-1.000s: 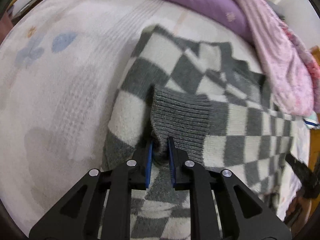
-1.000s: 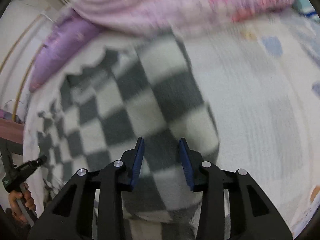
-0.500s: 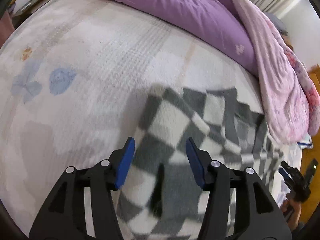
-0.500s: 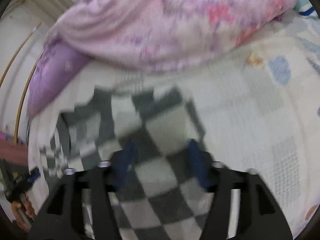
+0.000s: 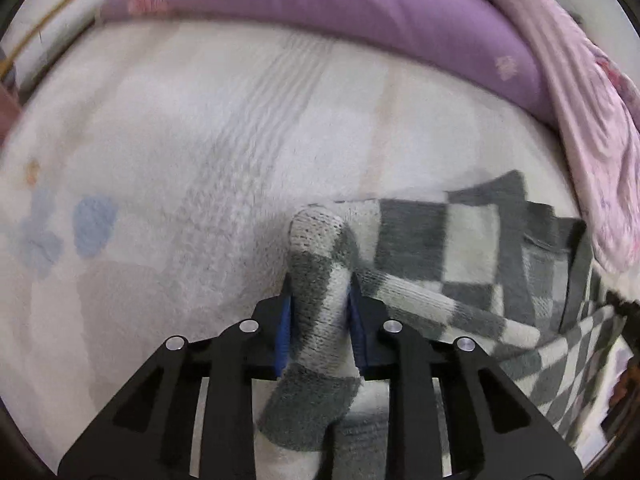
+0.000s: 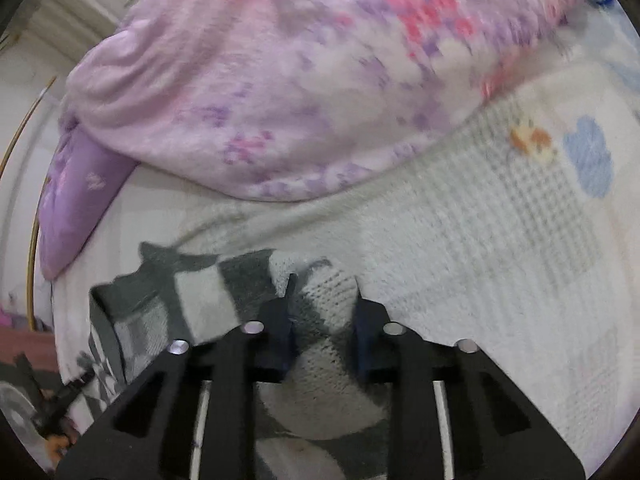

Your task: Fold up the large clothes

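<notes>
Grey-and-white checked knit makes up the sweater (image 5: 460,248), a thick, soft, loosely looped garment that lies partly spread on the bed (image 5: 200,140), with its near edge gathered up into both tools. The left gripper (image 5: 319,328) has its blue-padded fingers (image 5: 284,328) clamped on a bunched roll of the knit; the right gripper (image 6: 322,332) likewise pinches a thick fold of the same sweater (image 6: 200,304) between its fingers (image 6: 362,340). Judged from its bulk and drape, the fabric is moderately heavy for clothing, limp, stretchy and not slippery; it sags between the two holds and will not keep a crease unaided. Grip at outer edges or corners, through the full thickness, so no layer slides free. The bed cover is a white waffle-textured weave. A purple pillow (image 5: 360,12) and a pink floral quilt (image 6: 300,80) lie beyond the sweater.
</notes>
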A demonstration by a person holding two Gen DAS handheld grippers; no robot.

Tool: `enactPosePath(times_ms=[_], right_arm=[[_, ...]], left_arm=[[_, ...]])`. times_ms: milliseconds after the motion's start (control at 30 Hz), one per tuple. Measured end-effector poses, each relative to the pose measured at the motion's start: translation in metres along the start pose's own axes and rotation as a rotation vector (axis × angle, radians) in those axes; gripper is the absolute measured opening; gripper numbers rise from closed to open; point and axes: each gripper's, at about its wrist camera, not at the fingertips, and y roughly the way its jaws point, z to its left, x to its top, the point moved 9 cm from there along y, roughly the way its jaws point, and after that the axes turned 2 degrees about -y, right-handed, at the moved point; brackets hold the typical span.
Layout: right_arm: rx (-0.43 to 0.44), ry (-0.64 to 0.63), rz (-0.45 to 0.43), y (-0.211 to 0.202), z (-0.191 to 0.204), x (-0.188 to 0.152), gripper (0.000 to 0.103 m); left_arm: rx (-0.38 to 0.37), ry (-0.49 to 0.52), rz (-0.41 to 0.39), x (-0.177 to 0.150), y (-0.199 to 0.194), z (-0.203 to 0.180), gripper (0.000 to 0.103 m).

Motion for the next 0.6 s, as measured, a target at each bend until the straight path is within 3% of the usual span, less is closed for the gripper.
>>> enactPosePath(times_ms=[167, 300, 433, 600], right_arm=[[0.069, -0.069, -0.128, -0.073, 0.014, -0.016, 0.018], [0.093, -0.095, -0.172, -0.122, 0.022, -0.04, 0.017], [0.08, -0.117, -0.183, -0.173, 0.007, -0.074, 0.017], [0.066, -0.064, -0.146, -0.222, -0.027, -0.138, 0.016]], left_arm=[[-0.095, -0.031, -0.122, -0.011, -0.064, 0.003, 0.023], [-0.102, -0.001, -0.178, -0.033, -0.116, 0.0, 0.022], [-0.123, -0.039, -0.188, -0.07, -0.166, 0.008, 0.022], [-0.098, -0.111, -0.142, -0.142, -0.206, 0.032, 0.022]])
